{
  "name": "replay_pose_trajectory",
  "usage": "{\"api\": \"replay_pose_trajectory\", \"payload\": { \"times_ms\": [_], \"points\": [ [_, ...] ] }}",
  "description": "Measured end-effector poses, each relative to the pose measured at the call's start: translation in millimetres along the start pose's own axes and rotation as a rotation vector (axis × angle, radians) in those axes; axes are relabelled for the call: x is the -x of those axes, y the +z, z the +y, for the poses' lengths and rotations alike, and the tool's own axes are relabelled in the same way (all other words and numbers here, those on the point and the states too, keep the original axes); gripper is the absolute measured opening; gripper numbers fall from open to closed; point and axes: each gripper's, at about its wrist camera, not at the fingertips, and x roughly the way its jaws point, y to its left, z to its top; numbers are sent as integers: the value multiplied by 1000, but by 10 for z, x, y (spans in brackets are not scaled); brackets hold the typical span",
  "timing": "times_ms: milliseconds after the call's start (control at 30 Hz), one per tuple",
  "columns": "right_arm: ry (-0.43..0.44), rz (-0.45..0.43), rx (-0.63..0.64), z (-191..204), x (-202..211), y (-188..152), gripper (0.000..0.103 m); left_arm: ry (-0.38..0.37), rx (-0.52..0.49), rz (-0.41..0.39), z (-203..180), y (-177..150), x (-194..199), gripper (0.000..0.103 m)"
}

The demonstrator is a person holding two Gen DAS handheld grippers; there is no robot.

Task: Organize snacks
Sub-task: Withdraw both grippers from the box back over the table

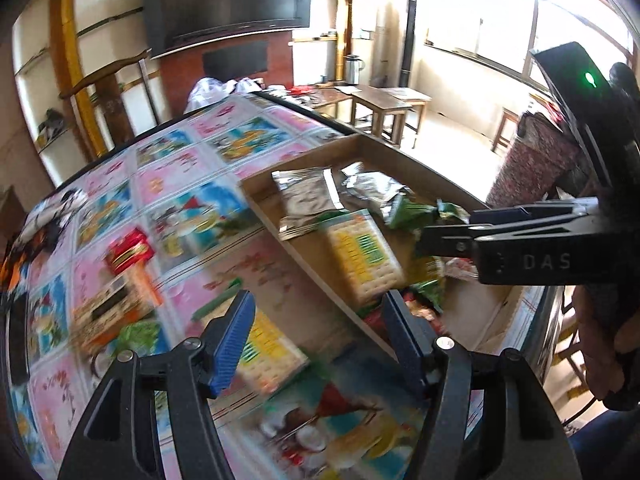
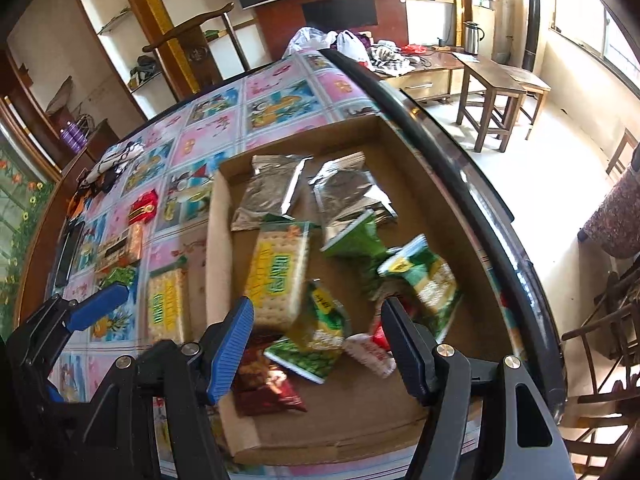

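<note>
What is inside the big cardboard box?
The cardboard box holds two silver pouches, a yellow cracker pack, green snack bags and a red packet. Anything beneath them is hidden.

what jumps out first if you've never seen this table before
The shallow cardboard tray near the table's right edge draws the eye, littered with snacks: two silver foil packets at its far end and a yellow cracker pack in the middle. Under it lies the loud pink and blue picture tablecloth, where another cracker pack waits left of the tray.
</note>
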Motion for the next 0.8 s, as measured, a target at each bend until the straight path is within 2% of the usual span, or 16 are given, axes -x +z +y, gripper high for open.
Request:
{"api": "replay_pose_trajectory", "payload": {
  "times_ms": [500,800],
  "points": [
    [86,37,91,638,-142,-72,70,116,243,51,942,-519,256,65],
    [147,103,241,1317,-425,-165,70,174,305,75,1345,-747,414,65]
  ]
}}
